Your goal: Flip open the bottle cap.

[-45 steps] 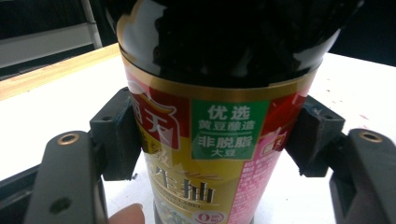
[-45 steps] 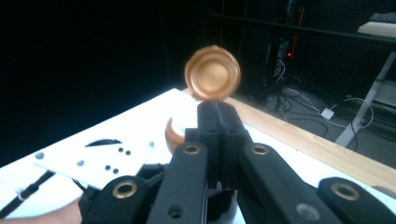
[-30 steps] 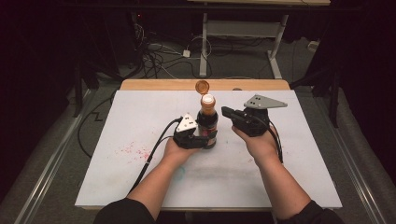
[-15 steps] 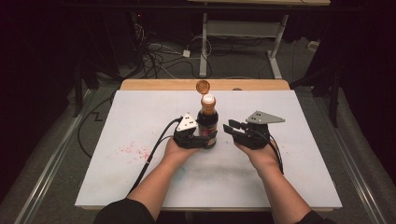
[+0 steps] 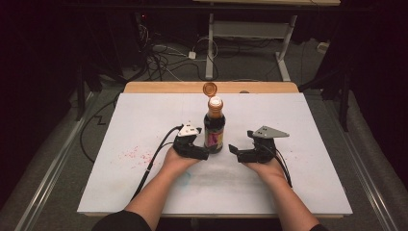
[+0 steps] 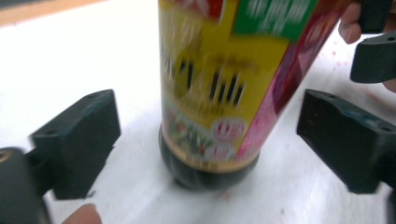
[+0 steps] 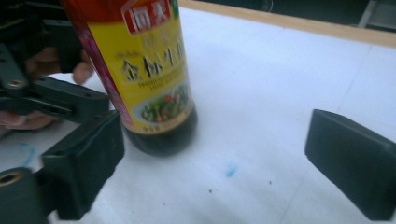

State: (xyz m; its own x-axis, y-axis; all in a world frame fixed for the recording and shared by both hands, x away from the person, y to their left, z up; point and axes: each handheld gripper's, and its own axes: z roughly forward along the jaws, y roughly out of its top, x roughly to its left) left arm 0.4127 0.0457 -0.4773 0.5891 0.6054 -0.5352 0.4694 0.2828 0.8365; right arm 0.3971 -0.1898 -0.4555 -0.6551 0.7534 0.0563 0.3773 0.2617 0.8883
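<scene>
Lowered right claw (image 5: 239, 153) sits beside bottle (image 5: 214, 129) (left claw (image 5: 204, 153) straddles it).

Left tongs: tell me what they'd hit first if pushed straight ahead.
The sauce bottle. It stands upright between the open left tongs, clear of both pads, so its lower body would likely meet first.

The dark bottle (image 5: 214, 130) wears a yellow-and-red label; its flipped cap (image 5: 210, 88) is orange.

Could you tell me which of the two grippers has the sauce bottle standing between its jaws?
The left gripper: the sauce bottle stands between its open jaws, untouched. The right gripper sits off to the side.
</scene>
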